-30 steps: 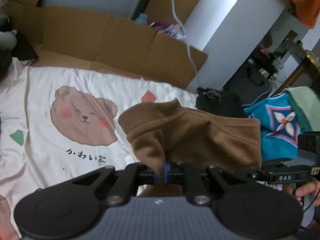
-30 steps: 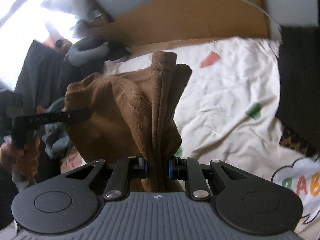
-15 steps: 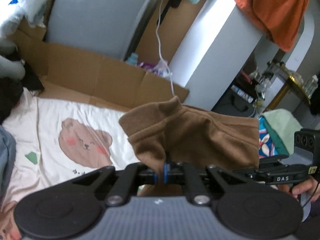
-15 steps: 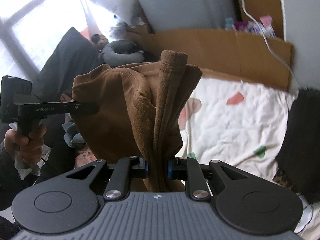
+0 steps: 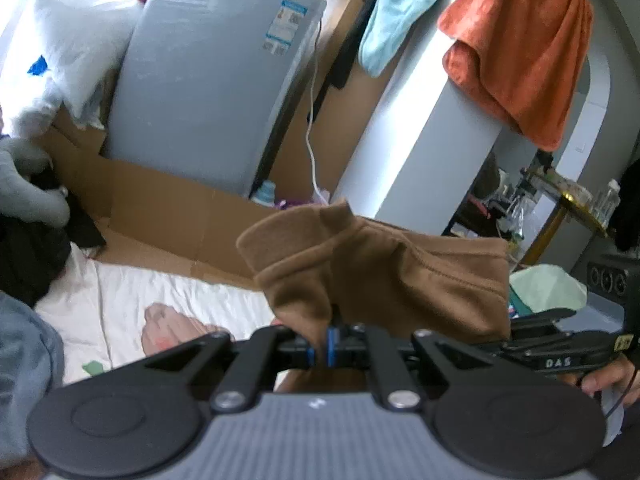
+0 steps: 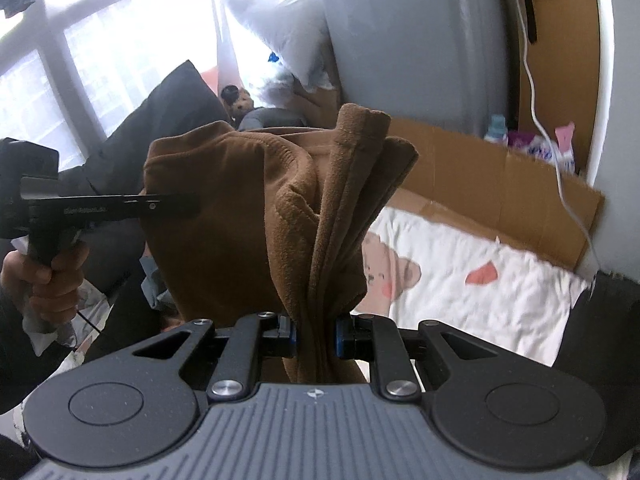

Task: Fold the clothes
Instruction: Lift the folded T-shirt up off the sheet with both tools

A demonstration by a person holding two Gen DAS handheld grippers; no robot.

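Note:
A brown fleece garment (image 5: 384, 276) hangs in the air between my two grippers, well above the bed. My left gripper (image 5: 322, 350) is shut on one bunched edge of it. My right gripper (image 6: 316, 338) is shut on the other bunched edge, and the garment (image 6: 248, 232) spreads up and to the left from it. The right gripper also shows at the far right of the left wrist view (image 5: 560, 344), and the left gripper at the left of the right wrist view (image 6: 172, 206). The cloth hides the lower part of the garment.
A white sheet with a bear print (image 6: 460, 276) covers the bed below. A cardboard wall (image 5: 160, 208) and a grey appliance (image 5: 208, 80) stand behind it. An orange towel (image 5: 528, 48) hangs at upper right. Dark clothes (image 5: 24, 256) lie at left.
Both grippers have risen with the brown garment still gripped. The views have tilted upward, so the bed sheet has dropped lower and the appliance and window now show.

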